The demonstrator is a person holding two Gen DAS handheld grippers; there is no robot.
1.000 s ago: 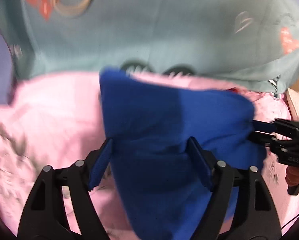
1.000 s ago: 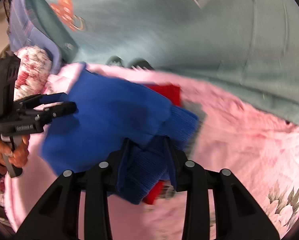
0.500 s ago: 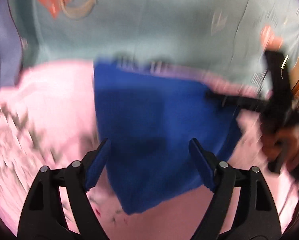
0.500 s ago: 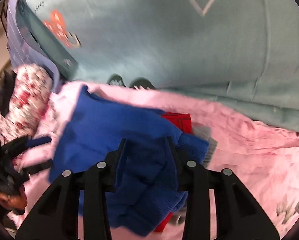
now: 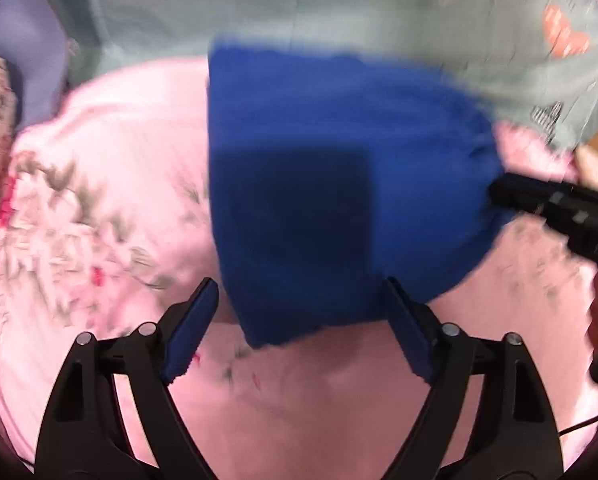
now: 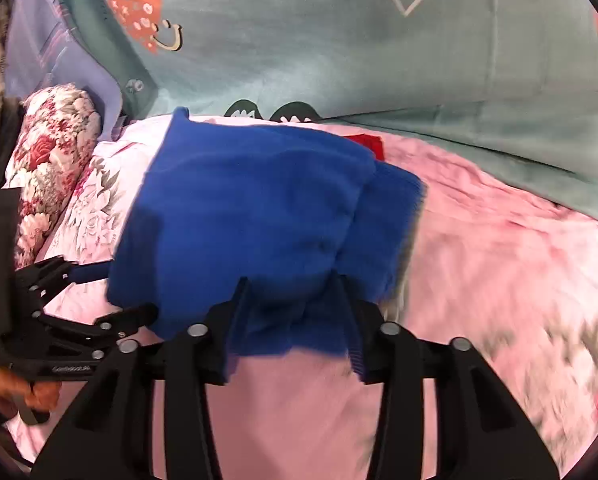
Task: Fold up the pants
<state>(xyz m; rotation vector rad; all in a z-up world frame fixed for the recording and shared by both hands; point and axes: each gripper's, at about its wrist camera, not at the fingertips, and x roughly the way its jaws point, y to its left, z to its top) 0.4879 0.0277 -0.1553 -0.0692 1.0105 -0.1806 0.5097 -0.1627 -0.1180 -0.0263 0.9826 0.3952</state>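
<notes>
The blue knit pants (image 5: 339, 184) lie folded in a thick bundle on the pink floral bedspread (image 5: 99, 208). They also show in the right wrist view (image 6: 259, 208). My left gripper (image 5: 299, 320) is open, its jaws wide at the bundle's near edge, not gripping it. It also shows at the left of the right wrist view (image 6: 99, 292). My right gripper (image 6: 291, 308) is shut on the bundle's near edge. It also shows at the right of the left wrist view (image 5: 499, 194), against the bundle's right side.
A teal quilt with heart prints (image 6: 379, 40) covers the far side of the bed. A red floral pillow (image 6: 51, 152) lies at the left. A red cloth (image 6: 369, 144) peeks out behind the pants.
The left gripper has drawn back from over the pants to their near edge, still open. The right gripper stays shut on the pants and has pulled them closer.
</notes>
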